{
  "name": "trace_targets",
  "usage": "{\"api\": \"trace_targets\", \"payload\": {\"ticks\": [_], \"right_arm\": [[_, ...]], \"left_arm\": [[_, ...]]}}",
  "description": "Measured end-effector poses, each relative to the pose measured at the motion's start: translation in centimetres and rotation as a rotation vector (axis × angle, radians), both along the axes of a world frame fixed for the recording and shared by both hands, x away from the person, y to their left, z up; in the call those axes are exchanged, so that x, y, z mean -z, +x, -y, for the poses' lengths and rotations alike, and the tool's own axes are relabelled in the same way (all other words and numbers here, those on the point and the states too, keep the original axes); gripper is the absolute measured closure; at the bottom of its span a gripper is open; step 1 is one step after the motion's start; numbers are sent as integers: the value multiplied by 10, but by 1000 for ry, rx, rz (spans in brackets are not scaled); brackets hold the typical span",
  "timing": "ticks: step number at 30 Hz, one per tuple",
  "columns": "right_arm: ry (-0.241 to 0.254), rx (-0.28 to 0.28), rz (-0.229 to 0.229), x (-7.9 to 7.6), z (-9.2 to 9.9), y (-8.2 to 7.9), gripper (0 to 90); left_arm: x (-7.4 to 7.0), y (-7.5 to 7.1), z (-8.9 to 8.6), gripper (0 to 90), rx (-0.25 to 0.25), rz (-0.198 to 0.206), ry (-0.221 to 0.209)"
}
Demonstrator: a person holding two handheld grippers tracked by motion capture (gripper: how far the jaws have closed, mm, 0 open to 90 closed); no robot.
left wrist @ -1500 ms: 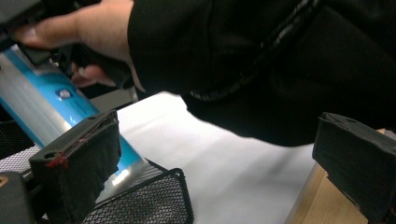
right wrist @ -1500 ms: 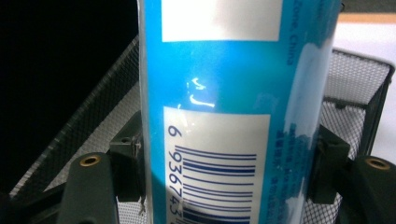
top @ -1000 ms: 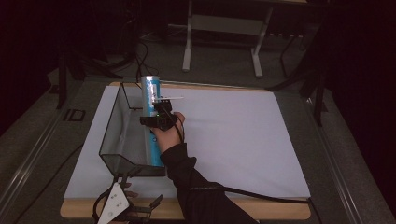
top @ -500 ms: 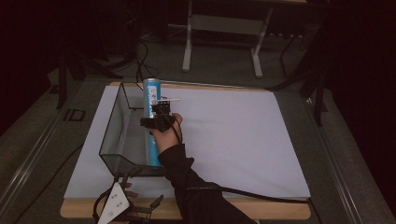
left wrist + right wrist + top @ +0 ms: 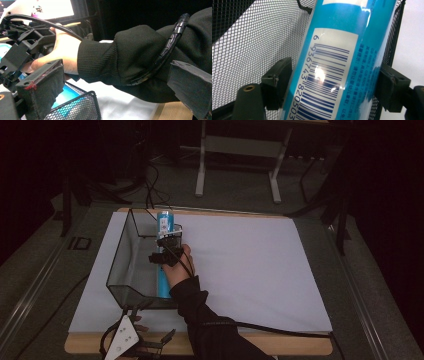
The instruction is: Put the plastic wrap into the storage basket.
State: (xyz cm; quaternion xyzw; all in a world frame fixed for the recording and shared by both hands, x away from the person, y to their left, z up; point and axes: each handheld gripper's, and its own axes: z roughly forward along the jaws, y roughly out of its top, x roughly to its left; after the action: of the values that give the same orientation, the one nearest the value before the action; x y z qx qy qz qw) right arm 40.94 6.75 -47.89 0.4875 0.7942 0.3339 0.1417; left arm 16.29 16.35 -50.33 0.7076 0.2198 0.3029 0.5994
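A: Though already gripped, not yet settled. Right hand-held gripper (image 5: 166,243) clamped across the blue can (image 5: 164,255), one jaw on each side of the barcode label, as seen in the right gripper view (image 5: 332,82).

B: And the can's place?

A: Inside the mesh basket (image 5: 120,255), along its right wall, over the white sheet on the desk (image 5: 250,270). Seemingly lying on the basket floor or just above it; contact hard to judge from above.

B: So mostly done?

A: Likely so. Can within the basket walls; remaining: let go, pull the gripper clear. Only a judgement, though.

B: Orientation?

A: Long axis running away from the person, near end at the basket's front corner, far end poking past the far rim. Roughly parallel to the basket's long side. Tilted in the right gripper view, top leaning right, but that from the hand's turn.

B: Left side?

A: Left hand-held gripper (image 5: 131,338) low at the desk's near edge, just in front of the basket. Jaws wide apart in its own view (image 5: 117,87), holding nothing, with the person's sleeve (image 5: 140,57) beyond them.

B: Risk?

A: Possibly a roll or tip on release, given the far end above the rim.
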Motion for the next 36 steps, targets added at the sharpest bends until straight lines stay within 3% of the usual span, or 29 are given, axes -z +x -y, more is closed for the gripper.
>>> {"api": "trace_targets", "payload": {"ticks": [4,9,13,19,36], "right_arm": [[-37,-22,8,-3,0,1,200],[-11,-69,-1,-16,8,3,127],[-3,-102,4,-29,17,5,122],[-6,-127,54,-47,35,1,132],[-36,-124,88,-65,121,3,134]], "left_arm": [[0,0,1,18,2,-3,3],[1,1,1,19,7,-10,8],[2,1,2,18,10,-15,14],[3,2,4,18,14,-21,21],[6,7,8,19,21,-40,35]]}}
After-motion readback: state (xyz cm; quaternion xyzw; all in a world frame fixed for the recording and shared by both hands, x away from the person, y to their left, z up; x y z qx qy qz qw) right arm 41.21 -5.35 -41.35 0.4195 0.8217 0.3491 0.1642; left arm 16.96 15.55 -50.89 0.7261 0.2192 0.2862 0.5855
